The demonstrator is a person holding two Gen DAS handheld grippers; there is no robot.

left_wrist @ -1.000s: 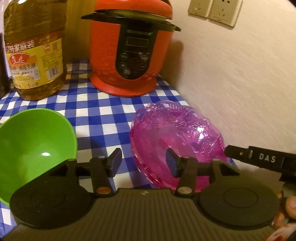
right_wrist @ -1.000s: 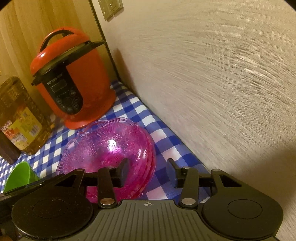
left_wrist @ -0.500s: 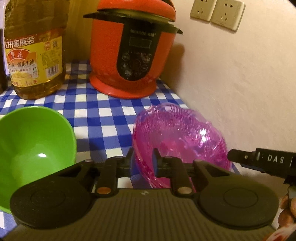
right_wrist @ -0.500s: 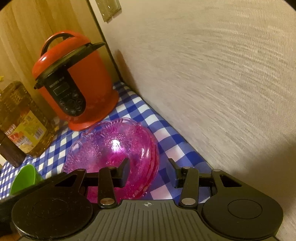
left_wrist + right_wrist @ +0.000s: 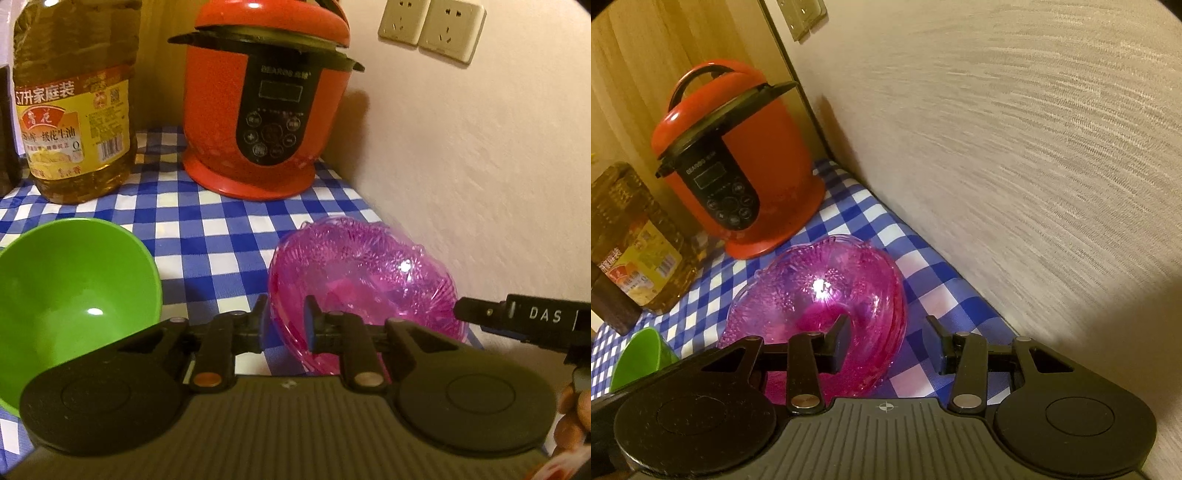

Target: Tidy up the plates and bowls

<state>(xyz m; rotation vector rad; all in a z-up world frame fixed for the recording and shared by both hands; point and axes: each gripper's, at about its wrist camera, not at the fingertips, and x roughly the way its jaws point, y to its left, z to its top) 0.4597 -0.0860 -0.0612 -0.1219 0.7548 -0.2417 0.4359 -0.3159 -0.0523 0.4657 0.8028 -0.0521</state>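
The left gripper [image 5: 286,319] pinches the near rim of the pink bowl [image 5: 369,280], its 2 fingers close together on either side of it. The right gripper [image 5: 886,345] stands wide apart, straddling the same bowl's right edge. Only the left view shows the green bowl [image 5: 70,295] whole, plus 2 wall sockets [image 5: 430,26]. Farther back stand the oil bottle [image 5: 74,99] and red cooker [image 5: 266,107] on the checked cloth [image 5: 207,229].

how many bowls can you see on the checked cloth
2. The green bowl sits at the left, near the oil bottle. The pink bowl, clamped at its rim by the left gripper, may be several nested; edges look layered.
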